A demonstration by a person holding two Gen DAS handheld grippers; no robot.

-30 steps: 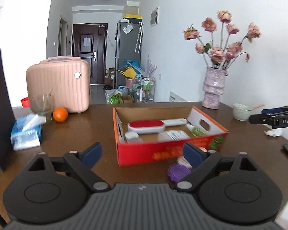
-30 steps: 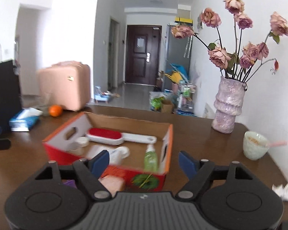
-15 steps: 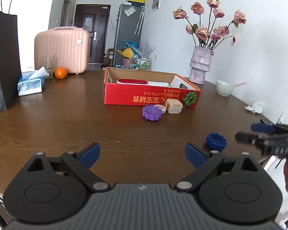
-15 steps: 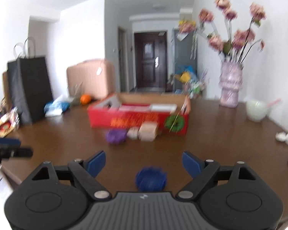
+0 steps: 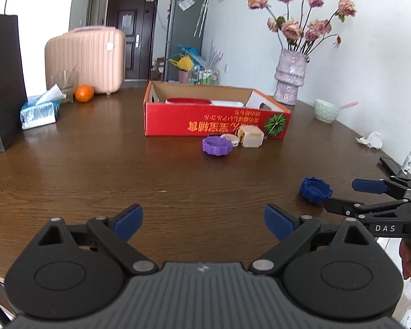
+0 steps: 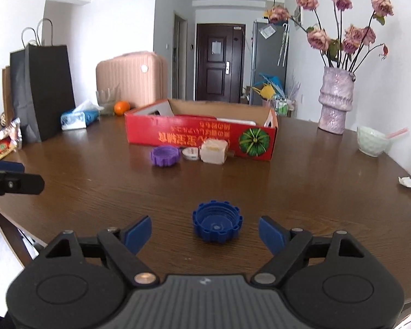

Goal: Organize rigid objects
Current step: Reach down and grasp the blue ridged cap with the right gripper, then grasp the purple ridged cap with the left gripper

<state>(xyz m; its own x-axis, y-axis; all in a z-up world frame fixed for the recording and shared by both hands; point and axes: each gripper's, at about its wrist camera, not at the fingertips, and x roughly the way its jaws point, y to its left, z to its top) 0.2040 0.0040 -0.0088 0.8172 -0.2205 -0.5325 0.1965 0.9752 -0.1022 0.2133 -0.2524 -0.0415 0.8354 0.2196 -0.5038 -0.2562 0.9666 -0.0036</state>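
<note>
In the left wrist view, the left gripper had pulled back from the red box to the near edge of the table, so the box, which a second earlier filled the foreground, now sat toward the far side. Its jaws stood released with bare wood between them. The purple cap, a small white lid and a beige block lay against the box's near wall. Toward the near right edge lay the blue cap, with the right gripper reaching in just beside it.

In the right wrist view, the right gripper had likewise dropped back and down from over the box. The blue cap now lay open side up between its fingertips, close to the near edge. The jaws had just been closing a little but stood wide, the pads clear of the cap on both sides. The left gripper's finger showed at the left edge.

This looked like the approach to picking up the blue cap, with the three pieces by the box still to be put away.
</note>
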